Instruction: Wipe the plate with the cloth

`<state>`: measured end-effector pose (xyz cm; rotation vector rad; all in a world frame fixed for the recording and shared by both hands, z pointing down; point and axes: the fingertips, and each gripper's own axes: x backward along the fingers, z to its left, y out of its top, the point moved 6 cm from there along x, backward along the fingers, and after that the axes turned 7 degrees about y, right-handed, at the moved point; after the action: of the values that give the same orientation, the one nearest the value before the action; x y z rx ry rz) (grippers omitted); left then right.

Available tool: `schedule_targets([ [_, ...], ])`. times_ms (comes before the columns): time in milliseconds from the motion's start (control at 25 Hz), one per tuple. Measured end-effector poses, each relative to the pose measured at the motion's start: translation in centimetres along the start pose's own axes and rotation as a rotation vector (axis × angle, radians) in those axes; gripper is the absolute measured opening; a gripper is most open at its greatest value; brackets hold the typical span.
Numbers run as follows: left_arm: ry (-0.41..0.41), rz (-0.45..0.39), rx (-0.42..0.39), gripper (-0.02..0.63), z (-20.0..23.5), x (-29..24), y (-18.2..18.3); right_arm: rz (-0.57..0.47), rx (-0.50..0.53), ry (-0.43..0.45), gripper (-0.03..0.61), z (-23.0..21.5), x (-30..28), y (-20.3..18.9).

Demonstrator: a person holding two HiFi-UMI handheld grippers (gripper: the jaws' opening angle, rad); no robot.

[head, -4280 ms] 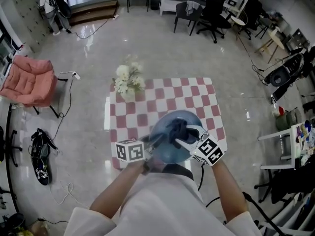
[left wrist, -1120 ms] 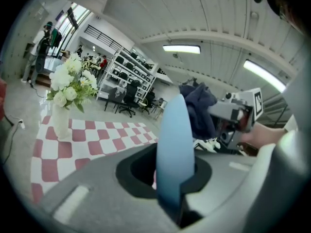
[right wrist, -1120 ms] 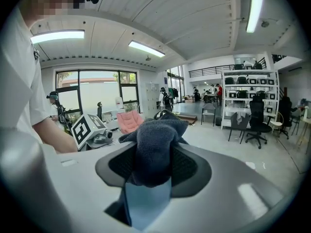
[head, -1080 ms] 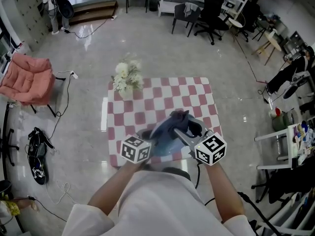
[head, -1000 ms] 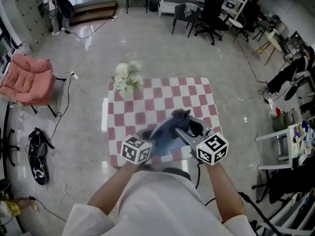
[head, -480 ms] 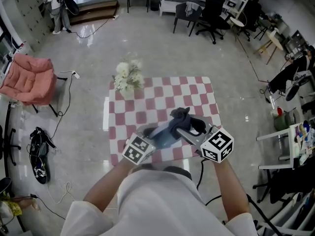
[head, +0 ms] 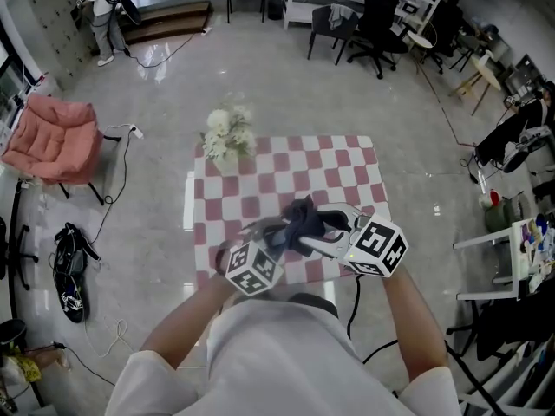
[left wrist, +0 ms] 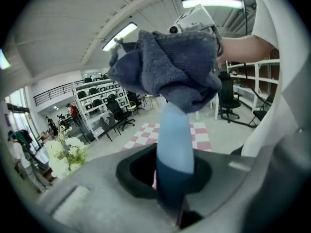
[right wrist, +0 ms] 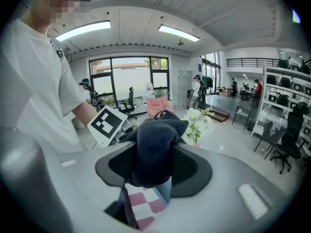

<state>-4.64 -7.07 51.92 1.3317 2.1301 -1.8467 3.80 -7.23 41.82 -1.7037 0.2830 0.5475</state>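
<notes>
Tipping up on edge, the blue plate (left wrist: 175, 140) is no longer showing the head view the broad round face it showed a few seconds ago; it is now appearing there only as a thin sliver behind the bunched dark cloth (head: 302, 217). This suggests the wiping is shifting from the plate's open face to its rim or its other side, so the task is looking well under way but not finished. The left gripper (head: 263, 243) is gripping the plate by its lower rim, with its fingers closed tight on the edge, and the plate is rising straight up from them. The right gripper (head: 319, 232) is holding the cloth, with its fingers shut on a thick wad that is bulging out above them. In the left gripper view this wad is sitting over the plate's upper rim and seems to be touching it. Both forearms are reaching forward from the body and angling inward, so the two grippers are meeting close together in the air above the near edge of the red-and-white checked desk (head: 286, 167). The white flowers (head: 227, 137) are standing well apart at its far left corner.
</notes>
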Motion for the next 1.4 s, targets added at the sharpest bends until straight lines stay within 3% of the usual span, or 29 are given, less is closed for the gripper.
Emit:
schedule_targets([
  [360,0.018,0.005,-0.251,0.049,0.3,0.2,1.0,0.023,-0.003,0.081,0.199,-0.3,-2.5,0.6],
  [1040,0.122,-0.101,-0.485,0.049,3.0,1.3,2.4,-0.138,-0.239,0.225,0.201,-4.3,1.7,-1.8],
  [1400,0.138,-0.186,-0.573,0.049,3.4,2.2,4.1,-0.105,-0.345,0.388,0.204,-6.7,4.6,-4.0],
])
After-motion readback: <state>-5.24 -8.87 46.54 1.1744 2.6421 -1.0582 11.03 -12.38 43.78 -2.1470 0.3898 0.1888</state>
